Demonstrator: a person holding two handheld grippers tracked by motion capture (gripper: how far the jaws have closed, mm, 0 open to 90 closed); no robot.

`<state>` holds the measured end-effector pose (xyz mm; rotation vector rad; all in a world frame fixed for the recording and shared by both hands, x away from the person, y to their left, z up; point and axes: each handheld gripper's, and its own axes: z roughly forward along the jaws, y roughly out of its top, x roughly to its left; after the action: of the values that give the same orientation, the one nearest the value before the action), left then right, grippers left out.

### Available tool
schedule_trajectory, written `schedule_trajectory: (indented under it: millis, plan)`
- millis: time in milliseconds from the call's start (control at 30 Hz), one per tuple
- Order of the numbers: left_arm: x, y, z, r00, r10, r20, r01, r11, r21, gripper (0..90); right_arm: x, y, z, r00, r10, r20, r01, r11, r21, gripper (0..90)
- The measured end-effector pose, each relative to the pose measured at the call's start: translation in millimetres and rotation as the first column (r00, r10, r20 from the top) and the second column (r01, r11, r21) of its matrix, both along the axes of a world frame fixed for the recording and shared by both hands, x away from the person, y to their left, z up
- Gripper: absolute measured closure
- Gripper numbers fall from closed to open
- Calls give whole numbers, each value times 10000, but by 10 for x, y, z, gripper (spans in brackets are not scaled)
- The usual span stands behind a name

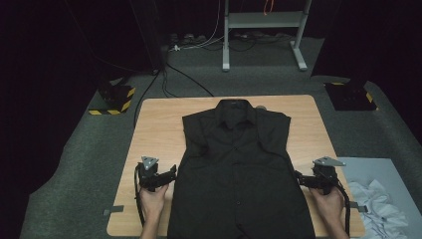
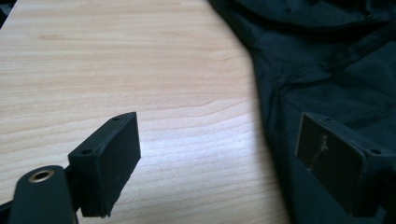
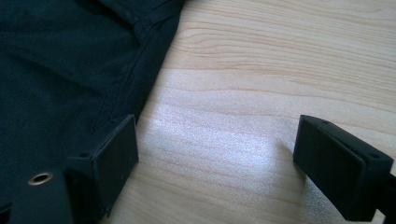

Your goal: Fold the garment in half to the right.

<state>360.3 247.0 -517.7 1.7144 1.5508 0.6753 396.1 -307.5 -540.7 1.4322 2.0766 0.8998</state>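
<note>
A black shirt lies flat, front up, along the middle of the wooden table, its collar at the far end and its hem hanging over the near edge. Both sleeves are folded in across the chest.

The left gripper sits at the shirt's left side, about halfway down, held by the person's left hand. In the left gripper view its jaws stand wide apart and hold nothing: one is over bare wood, the other over the edge of the dark cloth.

The right gripper mirrors it at the shirt's right side, held by the right hand. In the right gripper view its jaws are also wide open and empty, one at the shirt's side seam and the other over bare table.

To the right of the table, near the person, a heap of white cloth lies on a grey surface.
</note>
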Motion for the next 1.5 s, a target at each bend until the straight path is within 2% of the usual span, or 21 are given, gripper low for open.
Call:
schedule_trajectory:
  millis: [67, 300, 500, 600, 633, 767, 900, 1133, 1233, 1300, 1333, 1367, 1433, 1500]
  plan:
    - [15, 11, -27, 9999, 89, -125, -86, 9997, 215, 144, 0, 0, 0, 10000, 2, 0, -2, 10000, 0, 135]
    - [61, 55, -126, 9983, 384, -450, -369, 9987, 340, 145, 0, 0, 0, 10000, 0, -1, 0, 10000, 10, 135]
    - [69, 72, -219, 9949, 499, -882, -442, 9969, 653, 142, 1, -1, 0, 10000, 7, -2, -7, 10000, 11, 135]
    - [70, 64, -256, 9952, 530, -818, -470, 9962, 735, 144, 1, -1, 0, 10000, 9, -3, -9, 10000, 15, 135]
    - [67, 56, -260, 9952, 561, -805, -487, 9947, 904, 147, 1, -1, 0, 10000, 10, -9, -10, 10000, 20, 135]
    - [70, 64, -260, 9952, 540, -816, -466, 9949, 894, 145, 4, -1, 0, 10000, 22, -9, -22, 10000, 23, 133]
    - [68, 55, -261, 9938, 763, -811, -688, 9935, 907, 142, 11, 0, -1, 10000, 41, -3, -41, 10000, 8, 132]
    - [83, 38, -264, 9936, 662, -915, -580, 9942, 903, 96, 16, -2, 1, 10000, 67, -25, -67, 10000, 16, 116]
    - [110, 0, -238, 9896, 661, -1276, -543, 9941, 942, 65, 36, -15, -1, 9998, -146, -98, 146, 9999, 21, 92]
    - [125, -7, -209, 9870, 563, -1504, -479, 9971, 590, 68, 50, -17, 12, 9996, -198, -219, 197, 9998, -24, 101]
    - [134, -3, -189, 9875, 396, -1527, -371, 9991, 193, 65, 57, -13, 23, 9992, -211, -327, 209, 9998, -69, 104]
    - [135, -7, -175, 9884, 369, -1475, -364, 9993, 63, 65, 70, -2, 44, 9985, -163, -514, 159, 9998, -82, 107]
    - [133, -32, -116, 9929, 311, -1146, -319, 9995, -50, 71, 80, 25, 85, 9986, -77, -519, 77, 10000, -16, 113]
    - [135, -73, -56, 9964, 127, -843, -149, 9996, -250, 80, 80, 65, 146, 9998, 7, -217, -7, 10000, -10, 119]
